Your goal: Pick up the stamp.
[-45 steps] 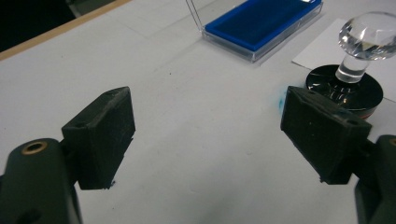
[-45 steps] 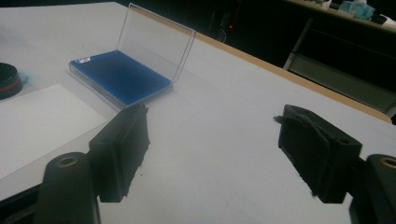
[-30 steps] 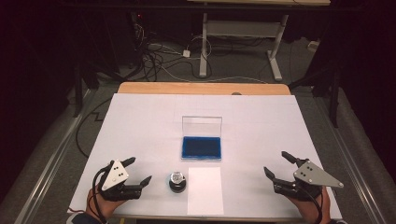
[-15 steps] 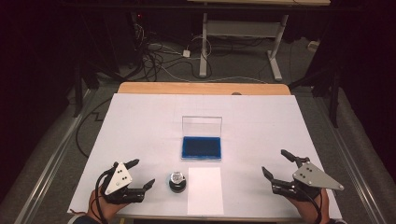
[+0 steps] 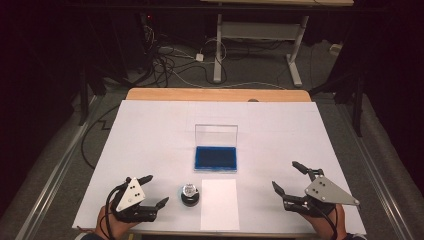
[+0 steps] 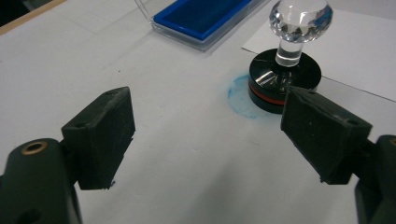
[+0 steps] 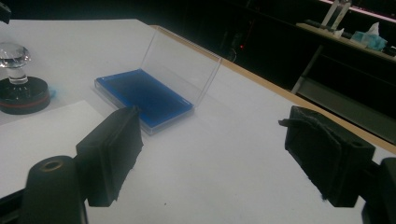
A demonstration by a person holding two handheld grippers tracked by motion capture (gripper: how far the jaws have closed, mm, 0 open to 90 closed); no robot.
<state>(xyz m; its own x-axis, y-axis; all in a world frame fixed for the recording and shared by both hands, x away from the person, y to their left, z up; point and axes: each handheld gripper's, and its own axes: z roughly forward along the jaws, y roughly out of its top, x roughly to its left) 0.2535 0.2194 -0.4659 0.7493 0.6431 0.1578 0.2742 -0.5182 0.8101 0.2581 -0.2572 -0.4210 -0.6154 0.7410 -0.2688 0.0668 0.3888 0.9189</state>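
A stamp (image 5: 190,194) with a clear faceted knob (image 6: 300,16) and a black, red-banded base (image 6: 285,77) stands near the table's front edge. Behind it lies a blue ink pad (image 5: 215,158) in a clear case, its lid (image 5: 216,134) raised. My left gripper (image 5: 158,189) rests open just left of the stamp, and nothing lies between its jaws (image 6: 210,140). My right gripper (image 5: 284,174) sits at the front right, well away from the pad. Its jaws have just been opening and stand open with nothing between them (image 7: 222,154).
A white sheet of paper (image 5: 219,203) lies right of the stamp on the white-covered table (image 5: 150,135). A blue ink smudge (image 6: 238,93) marks the cover beside the stamp's base. Cables and a desk frame (image 5: 255,35) lie on the floor beyond the far edge.
The right gripper's jaws look slightly wider apart than a second ago. The left gripper has edged a little toward the stamp. Stamp, pad and paper have not moved.
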